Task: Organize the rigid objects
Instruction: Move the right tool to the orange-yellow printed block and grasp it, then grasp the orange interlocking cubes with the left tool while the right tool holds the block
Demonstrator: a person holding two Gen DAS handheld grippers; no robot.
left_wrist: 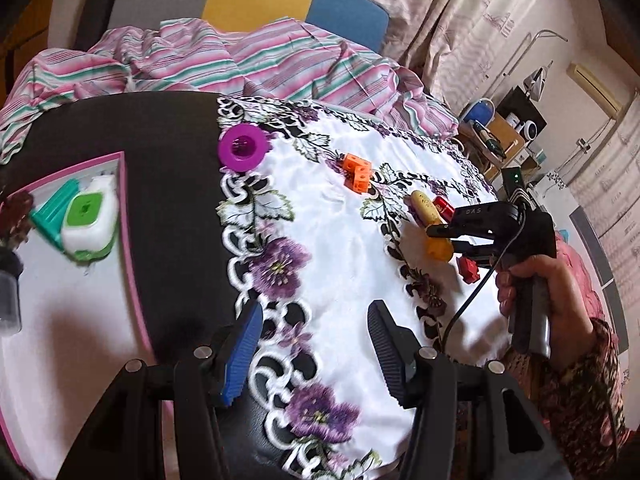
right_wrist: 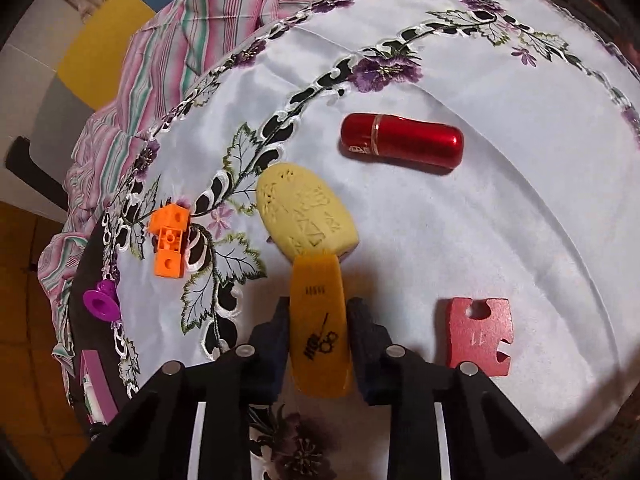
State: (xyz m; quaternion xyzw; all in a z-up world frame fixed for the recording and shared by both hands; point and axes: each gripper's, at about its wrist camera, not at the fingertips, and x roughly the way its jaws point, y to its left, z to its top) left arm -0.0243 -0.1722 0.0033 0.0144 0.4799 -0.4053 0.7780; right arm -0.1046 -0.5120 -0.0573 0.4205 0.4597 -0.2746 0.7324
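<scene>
A round table draped in a white embroidered cloth [right_wrist: 460, 240] with purple flowers stands before a striped pink bedcover [left_wrist: 240, 56] and pale curtains.

Right wrist view, near to far: the right gripper [right_wrist: 318, 344] is clamped on an orange oblong piece [right_wrist: 318, 320], one pad pressed to each long side. At 3 o'clock from it, apart, a red flat block [right_wrist: 478, 336] with notched edges lies on the cloth. At 12 o'clock, touching the orange piece's far end, lies a pale yellow oval piece [right_wrist: 308, 212]. Farther, at 1 o'clock, a red glossy capsule [right_wrist: 402, 146] lies on its side. At 10 o'clock an orange building block [right_wrist: 170, 244] rests on the embroidered border, and a purple ring-shaped piece [right_wrist: 102, 300] sits at 9 o'clock near the cloth's edge.

Left wrist view: the left gripper [left_wrist: 316, 354] hangs released above the cloth, jaws wide with nothing between them. At 9 o'clock, a pink-rimmed white tray [left_wrist: 122, 200] holds a white-and-green box [left_wrist: 90, 220] and a teal piece [left_wrist: 50, 216]. A person's hand [left_wrist: 536, 284] grips the right tool's handle at 3 o'clock.
</scene>
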